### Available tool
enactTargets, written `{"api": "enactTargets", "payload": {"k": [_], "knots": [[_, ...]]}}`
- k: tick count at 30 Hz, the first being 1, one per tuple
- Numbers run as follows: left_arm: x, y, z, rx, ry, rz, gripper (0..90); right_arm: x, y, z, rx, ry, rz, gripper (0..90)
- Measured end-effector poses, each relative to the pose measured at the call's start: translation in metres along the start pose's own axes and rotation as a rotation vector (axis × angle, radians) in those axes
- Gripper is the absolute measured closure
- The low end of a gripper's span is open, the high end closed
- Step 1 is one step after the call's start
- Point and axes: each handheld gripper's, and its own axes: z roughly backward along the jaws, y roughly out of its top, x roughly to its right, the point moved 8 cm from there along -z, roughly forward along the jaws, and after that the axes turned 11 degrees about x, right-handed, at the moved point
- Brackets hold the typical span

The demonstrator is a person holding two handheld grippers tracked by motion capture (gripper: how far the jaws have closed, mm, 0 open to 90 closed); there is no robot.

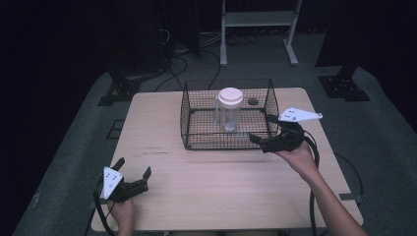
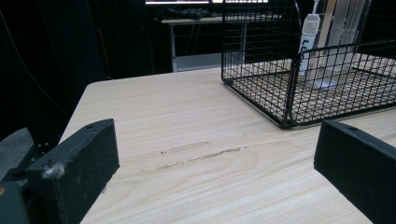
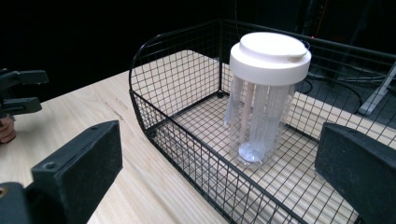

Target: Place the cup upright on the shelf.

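While the person's left gripper (image 1: 134, 173) rests low near the front left corner of the wooden table (image 1: 211, 187), its jaws spread wide with only bare wood between them, the work belongs to the other hand. Moving rightward across the table, a black wire basket (image 1: 189, 110) sits toward the far middle, and inside it a clear plastic jug (image 1: 229, 112) with a white lid (image 3: 271, 55) stands upright on the mesh floor, roughly central, apart from the basket walls. A small dark round object (image 1: 253, 102) lies behind the basket on the table; what it is cannot be told. Farther right, the right gripper (image 1: 263, 132) hovers at the basket's front right corner, just outside the wire, its jaws spread apart and empty, pointed toward the jug. This looks like the approach step, before any grasp. Judging from this, the next move calls for lifting the right gripper over the basket rim, lowering it around the jug's body or lid without catching the wire, then closing squarely so the tall jug does not tip.
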Motion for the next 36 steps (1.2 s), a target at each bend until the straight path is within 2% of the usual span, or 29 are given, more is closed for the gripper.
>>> {"api": "enactTargets", "payload": {"k": [12,36], "knots": [[0.000,0.000,0.000,-0.004,0.000,-0.004,0.0,0.005,-0.016,0.015,0.016,-0.026,-0.020,0.0],[0.000,0.000,0.000,-0.003,0.004,-0.005,0.0,0.008,-0.036,0.038,0.055,-0.065,-0.037,0.0]]}}
